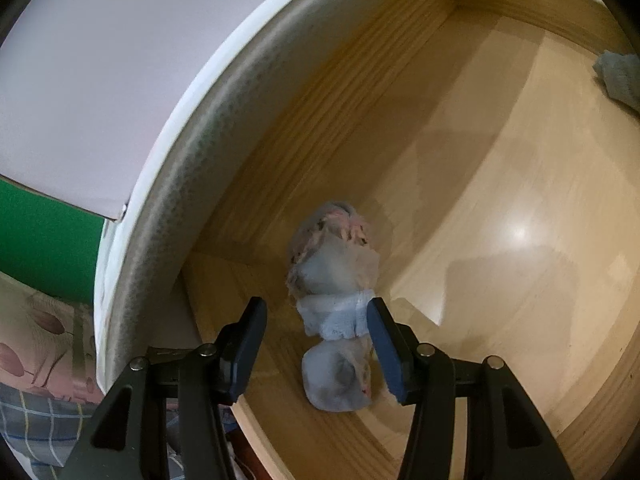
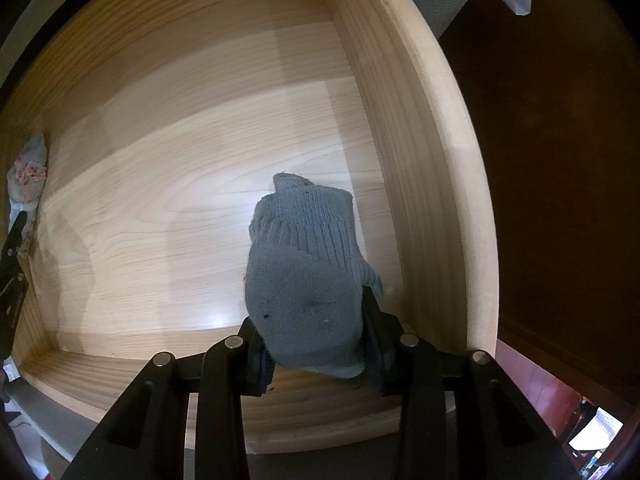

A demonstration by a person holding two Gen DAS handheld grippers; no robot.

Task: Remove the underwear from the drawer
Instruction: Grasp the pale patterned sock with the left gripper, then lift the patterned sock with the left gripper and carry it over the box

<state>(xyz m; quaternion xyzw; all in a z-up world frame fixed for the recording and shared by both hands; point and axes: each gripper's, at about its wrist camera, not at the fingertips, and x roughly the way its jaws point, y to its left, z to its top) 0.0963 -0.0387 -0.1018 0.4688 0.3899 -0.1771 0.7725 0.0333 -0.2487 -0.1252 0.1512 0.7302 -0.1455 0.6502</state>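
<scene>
The pale rolled bundle [image 1: 334, 308] is seen lengthwise between the parted left gripper [image 1: 316, 348]; the right gripper [image 2: 320, 354] is clamped on the grey sock [image 2: 308, 276].

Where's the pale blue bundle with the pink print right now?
The pale blue bundle lies on the drawer floor by its left wall, between the left tool's open fingers; the right wrist view shows it at far left.
</scene>
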